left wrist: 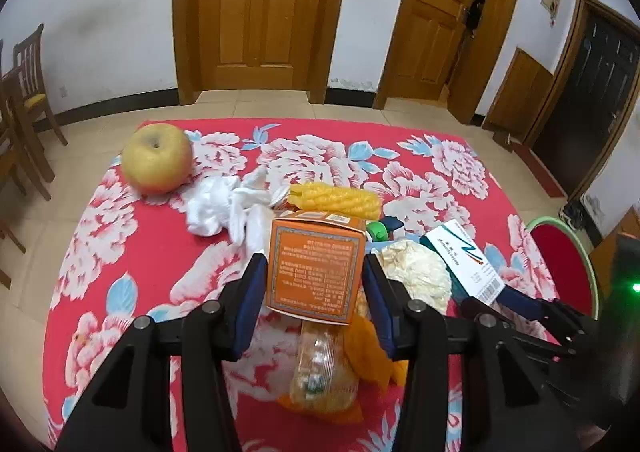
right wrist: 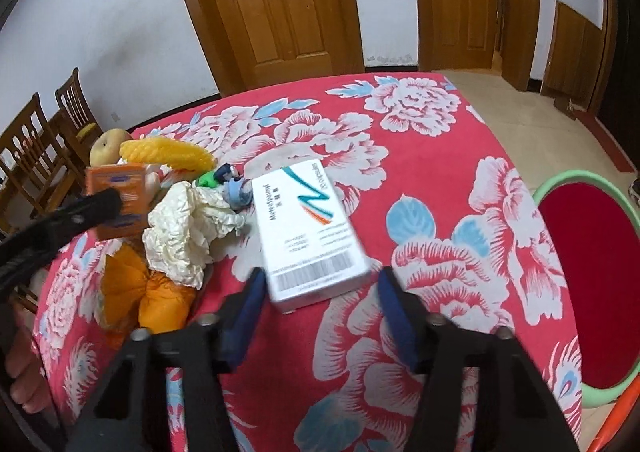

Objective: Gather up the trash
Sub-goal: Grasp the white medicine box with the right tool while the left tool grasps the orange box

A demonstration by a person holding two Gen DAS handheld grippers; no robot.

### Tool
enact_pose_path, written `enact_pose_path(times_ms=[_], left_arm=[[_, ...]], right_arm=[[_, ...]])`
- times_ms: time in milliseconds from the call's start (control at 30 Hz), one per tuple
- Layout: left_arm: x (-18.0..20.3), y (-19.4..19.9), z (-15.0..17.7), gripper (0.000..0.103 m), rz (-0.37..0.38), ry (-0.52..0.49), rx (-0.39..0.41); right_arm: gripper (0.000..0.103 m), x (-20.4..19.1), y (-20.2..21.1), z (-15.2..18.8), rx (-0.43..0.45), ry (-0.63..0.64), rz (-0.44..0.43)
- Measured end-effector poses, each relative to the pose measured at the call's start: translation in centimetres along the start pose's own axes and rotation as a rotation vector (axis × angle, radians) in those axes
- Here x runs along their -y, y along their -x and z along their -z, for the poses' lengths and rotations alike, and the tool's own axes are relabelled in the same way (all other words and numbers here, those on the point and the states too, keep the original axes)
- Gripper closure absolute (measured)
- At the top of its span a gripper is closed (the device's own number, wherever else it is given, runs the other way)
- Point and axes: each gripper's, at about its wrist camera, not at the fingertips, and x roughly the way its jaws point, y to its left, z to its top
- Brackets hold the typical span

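Your left gripper (left wrist: 316,284) has the orange carton (left wrist: 314,270) between its blue pads; the pads look to touch both side walls and the box sits above the pile, so it reads as clamped on it. It's thin cardboard, prob. light & maybe empty: stiff at the edges, soft mid-panel, so squeeze too hard & it caves. Pads are already on the narrow sides, which is the right spot.

Your right gripper (right wrist: 320,288) is spread wide w/ the near end of the white box (right wrist: 310,228) between the fingers; there's a gap on each side, so nothing's gripped yet. The box lies flat on the red floral cloth (right wrist: 400,156), barcode end toward you, slightly skewed. Glossy card, so it could slip; I'd take it across the short width near the end & square up first.

The rest of the trash sits in a heap btw. the two boxes: crumpled cream paper (right wrist: 180,236), orange wrapper (right wrist: 148,292), yellow foam net (left wrist: 336,202), white tissue (left wrist: 224,208). All soft & featherlight; pinch a bunched fold, not a loose edge.

The apple (left wrist: 157,158) sits at the far left corner, prob. not trash. The green-rimmed bin (right wrist: 588,284) is off the table's right side
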Motion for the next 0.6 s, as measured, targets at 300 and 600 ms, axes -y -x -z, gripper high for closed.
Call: enact_pose_path(times_ms=[300,600], left_arm=[[-0.1,3.1,1.2,0.054,0.006,0.009,0.011],[1.5,5.3,2.2,0.054,0.043,-0.009,0.026]], right_arm=[[0.048,-0.1,1.8,0.9,0.024,-0.011,-0.056],[0.048,0.7,6.3,2.4,0.095,-0.058,-0.090]])
